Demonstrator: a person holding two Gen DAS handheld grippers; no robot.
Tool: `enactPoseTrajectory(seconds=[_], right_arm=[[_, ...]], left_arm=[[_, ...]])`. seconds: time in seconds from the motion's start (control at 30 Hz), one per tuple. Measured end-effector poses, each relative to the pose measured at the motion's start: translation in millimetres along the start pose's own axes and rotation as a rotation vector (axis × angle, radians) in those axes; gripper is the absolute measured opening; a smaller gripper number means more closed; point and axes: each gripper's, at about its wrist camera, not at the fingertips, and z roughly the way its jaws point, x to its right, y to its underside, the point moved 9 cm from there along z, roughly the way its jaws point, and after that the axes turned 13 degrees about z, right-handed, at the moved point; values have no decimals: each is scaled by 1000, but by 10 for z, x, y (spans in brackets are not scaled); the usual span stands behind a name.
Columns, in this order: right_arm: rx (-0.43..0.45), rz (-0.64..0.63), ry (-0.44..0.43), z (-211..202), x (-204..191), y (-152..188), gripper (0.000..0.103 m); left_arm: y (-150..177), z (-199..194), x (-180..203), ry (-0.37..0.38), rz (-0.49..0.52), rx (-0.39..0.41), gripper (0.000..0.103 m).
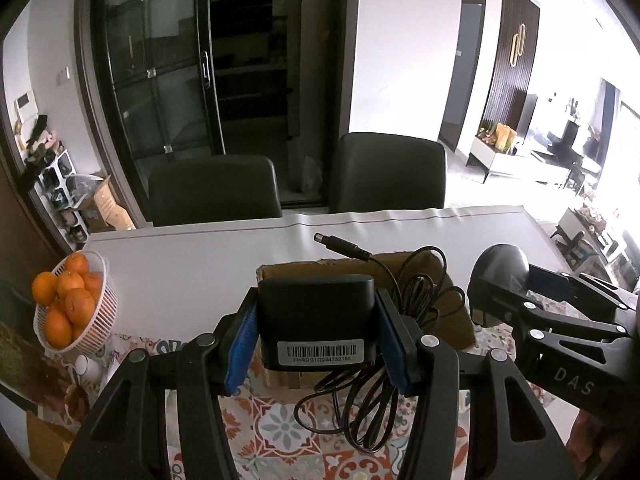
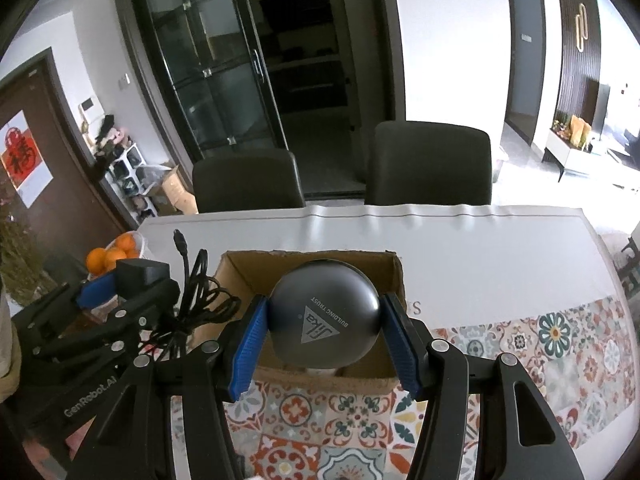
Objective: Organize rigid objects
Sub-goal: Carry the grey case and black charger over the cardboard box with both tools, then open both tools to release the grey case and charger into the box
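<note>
The left gripper (image 1: 316, 344) pinches a black plastic power adapter brick (image 1: 316, 326) across its flat sides, its thin black cable (image 1: 404, 320) dangling loose and liable to snag; the right gripper (image 2: 322, 340) squeezes a smooth grey printed ball (image 2: 324, 316) at its widest girth, a slippery-looking hold that probably needs centred pads. Both hang over the open brown cardboard box (image 2: 240, 272) on the white-covered table (image 2: 480, 248); a white basket of oranges (image 1: 68, 304) sits beyond

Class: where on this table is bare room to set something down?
Free: the plain white strip between the brown cardboard box and the two dark chairs. Crowded: the box mouth, beside the tangled black cable.
</note>
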Motion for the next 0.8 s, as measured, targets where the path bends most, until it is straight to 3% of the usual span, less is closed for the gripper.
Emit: enactPoseTrajectory(seconds=[0.3,0.8], right_arm=[[-57,-3,20,389,35,-100,57],[-264,23,49,1199,208,80,57]], left_arm=[[20,420,-68,1,-27,-74,54],[313,1172,-81,21,-35,-243,54]])
